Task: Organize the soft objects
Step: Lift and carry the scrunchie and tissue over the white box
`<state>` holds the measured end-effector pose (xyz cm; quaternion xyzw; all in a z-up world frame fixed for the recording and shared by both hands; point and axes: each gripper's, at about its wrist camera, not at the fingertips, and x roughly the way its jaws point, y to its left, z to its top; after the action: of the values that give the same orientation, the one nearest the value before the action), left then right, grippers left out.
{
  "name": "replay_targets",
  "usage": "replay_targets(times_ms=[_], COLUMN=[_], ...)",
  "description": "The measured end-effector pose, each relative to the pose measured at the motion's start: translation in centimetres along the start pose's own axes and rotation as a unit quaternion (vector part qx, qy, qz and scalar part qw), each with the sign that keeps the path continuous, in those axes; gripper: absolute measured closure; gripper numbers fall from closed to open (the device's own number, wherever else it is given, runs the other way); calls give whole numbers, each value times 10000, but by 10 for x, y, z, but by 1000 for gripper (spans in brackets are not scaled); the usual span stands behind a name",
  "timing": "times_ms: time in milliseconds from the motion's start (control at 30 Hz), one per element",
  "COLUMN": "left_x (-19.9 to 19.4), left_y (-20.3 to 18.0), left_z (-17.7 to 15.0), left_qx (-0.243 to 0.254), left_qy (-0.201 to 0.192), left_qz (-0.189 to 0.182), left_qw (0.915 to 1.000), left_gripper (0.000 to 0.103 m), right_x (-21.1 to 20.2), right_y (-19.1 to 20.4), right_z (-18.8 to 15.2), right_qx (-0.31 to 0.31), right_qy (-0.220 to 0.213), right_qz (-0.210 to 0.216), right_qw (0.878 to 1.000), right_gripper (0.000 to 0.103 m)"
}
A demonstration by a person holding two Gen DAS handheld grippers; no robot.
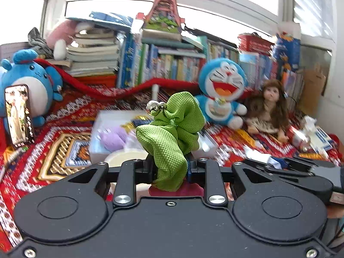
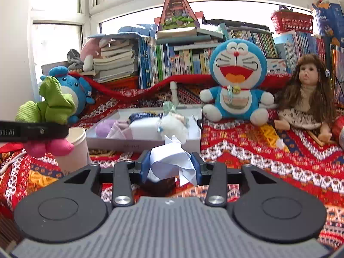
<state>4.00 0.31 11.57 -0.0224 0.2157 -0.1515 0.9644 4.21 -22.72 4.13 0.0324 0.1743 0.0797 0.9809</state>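
Bright windows [image 2: 150,10] — books [image 2: 172,58] stacked beneath.

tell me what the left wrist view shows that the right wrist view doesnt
Only the left wrist view shows the phone propped against the round blue plush, and the silver bells on the green cloth shut in the left gripper.

Only the right wrist view shows the crumpled white paper gripped by the right gripper, plus the white cup.

Both show the white tray, blue cat plush and long-haired doll.

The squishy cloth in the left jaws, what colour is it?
Bright green cloth, seen best in the left wrist view.
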Motion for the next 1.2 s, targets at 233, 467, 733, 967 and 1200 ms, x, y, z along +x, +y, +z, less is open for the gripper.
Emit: replay_targets(times_ms=[233, 467, 733, 967, 1200], left_x=[14, 34, 67, 108, 152], left_y=[32, 57, 69, 87, 106], left_z=[38, 70, 92, 102, 107], left_qx=[-133, -247, -307, -532, -700], left_qy=[-197, -115, -13, 341, 742], left_qz=[173, 47, 182, 435, 633], left_qw=[9996, 9996, 9994, 9971, 9928], left_gripper=[79, 79, 79, 79, 78], right_x=[18, 43, 76, 104, 136], right_y=[-3, -4, 2, 5, 1], right_z=[26, 49, 71, 85, 99], right_qx=[-82, -172, -283, -231, 57], right_qy=[-119, -141, -48, 139, 389], right_qz=[-83, -43, -12, 95, 215], right_qw=[9999, 9997, 9996, 9996, 9990], right_gripper=[54, 54, 54, 54, 54])
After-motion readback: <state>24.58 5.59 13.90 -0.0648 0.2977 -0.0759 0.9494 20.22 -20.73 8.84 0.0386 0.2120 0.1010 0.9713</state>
